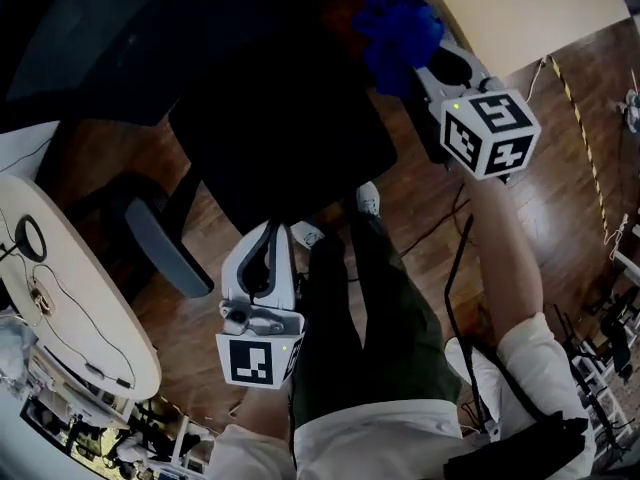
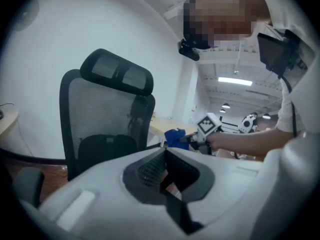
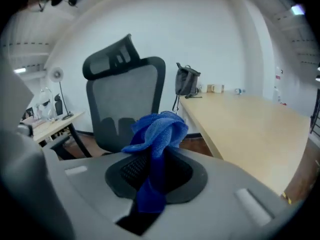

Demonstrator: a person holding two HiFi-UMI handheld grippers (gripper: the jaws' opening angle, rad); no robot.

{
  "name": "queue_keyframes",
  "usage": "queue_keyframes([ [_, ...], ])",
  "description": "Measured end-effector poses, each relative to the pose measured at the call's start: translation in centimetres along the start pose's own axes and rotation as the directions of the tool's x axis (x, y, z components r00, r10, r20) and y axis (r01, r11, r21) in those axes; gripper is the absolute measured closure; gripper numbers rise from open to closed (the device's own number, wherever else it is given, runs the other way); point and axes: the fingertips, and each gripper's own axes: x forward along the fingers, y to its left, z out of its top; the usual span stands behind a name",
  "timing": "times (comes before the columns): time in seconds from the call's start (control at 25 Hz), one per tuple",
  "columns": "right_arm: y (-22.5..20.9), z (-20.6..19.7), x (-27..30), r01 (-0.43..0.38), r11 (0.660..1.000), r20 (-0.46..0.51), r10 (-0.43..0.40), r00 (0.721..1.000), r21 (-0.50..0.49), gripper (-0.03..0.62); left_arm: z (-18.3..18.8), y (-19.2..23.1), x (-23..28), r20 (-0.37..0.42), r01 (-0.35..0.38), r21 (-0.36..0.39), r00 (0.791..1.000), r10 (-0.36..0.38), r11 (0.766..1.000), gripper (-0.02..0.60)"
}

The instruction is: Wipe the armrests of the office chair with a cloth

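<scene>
Blue fuzzy cloth (image 3: 157, 134) — bunched into a soft knot — is pinched tight in the right gripper (image 1: 425, 63), with one tail hanging down between the jaws. That arm is stretched well forward, bare forearm and white sleeve, holding the cloth between the chair (image 1: 280, 138) and the pale wooden desk (image 1: 520, 8). The chair's black with a mesh back and a curved headrest. A grey padded armrest (image 1: 165, 253) sticks out on the side away from the cloth. The left gripper (image 1: 268, 238) sits low by the person's legs, jaws pressed together on nothing, aimed at the seat. A dark bag (image 3: 186, 81) stands on the desk — can't see inside it.
</scene>
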Motion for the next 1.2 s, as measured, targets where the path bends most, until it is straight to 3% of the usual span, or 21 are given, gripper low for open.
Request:
queue_keyframes([
  [0.16, -0.8, -1.9, 0.4, -0.009, 0.999, -0.045, 0.011, 0.999, 0.035, 0.523, -0.4, -0.7, 1.0, -0.026, 0.007, 0.003, 1.000, -0.007, 1.000, 0.589],
  [0.4, 3.0, -10.5, -13.3, 0.025, 0.997, -0.077, -0.020, 0.997, 0.069, 0.523, -1.0, -0.5, 1.3, -0.041, 0.003, -0.002, 0.999, -0.003, 1.000, 0.589],
  [0.52, 7.4, -12.5, -17.2, -0.100, 0.990, -0.043, 0.105, 0.994, 0.096, 0.523, -1.4, -0.3, 1.4, -0.041, 0.000, -0.010, 0.999, -0.001, 1.000, 0.589],
  [0.64, 11.3, -13.8, -15.3, -0.210, 0.970, 0.017, 0.209, 0.978, 0.123, 0.522, -2.1, 0.1, 1.1, -0.050, -0.008, -0.022, 0.999, 0.007, 1.000, 0.589],
  [0.72, 11.6, -15.0, -11.6, -0.174, 0.978, 0.062, 0.168, 0.984, 0.110, 0.523, -2.6, 0.5, 0.8, -0.060, -0.019, -0.024, 0.998, 0.018, 1.000, 0.589],
  [0.84, 9.9, -16.6, -4.9, -0.054, 0.995, 0.150, 0.040, 0.988, 0.087, 0.523, -3.2, 0.8, -0.1, -0.081, -0.036, -0.020, 0.996, 0.034, 0.999, 0.589],
  [1.04, 4.7, -17.6, 2.0, 0.103, 0.983, 0.198, -0.133, 0.971, 0.154, 0.523, -3.3, 2.0, -2.2, -0.099, -0.069, -0.009, 0.993, 0.068, 0.998, 0.589],
  [1.12, 3.2, -18.4, 4.0, 0.145, 0.980, 0.172, -0.167, 0.971, 0.135, 0.523, -3.4, 2.5, -3.1, -0.108, -0.083, -0.009, 0.991, 0.082, 0.996, 0.589],
  [1.2, 2.1, -20.9, 6.9, 0.169, 0.978, 0.083, -0.179, 0.980, 0.121, 0.522, -4.0, 2.8, -3.9, -0.122, -0.102, -0.019, 0.988, 0.099, 0.995, 0.589],
])
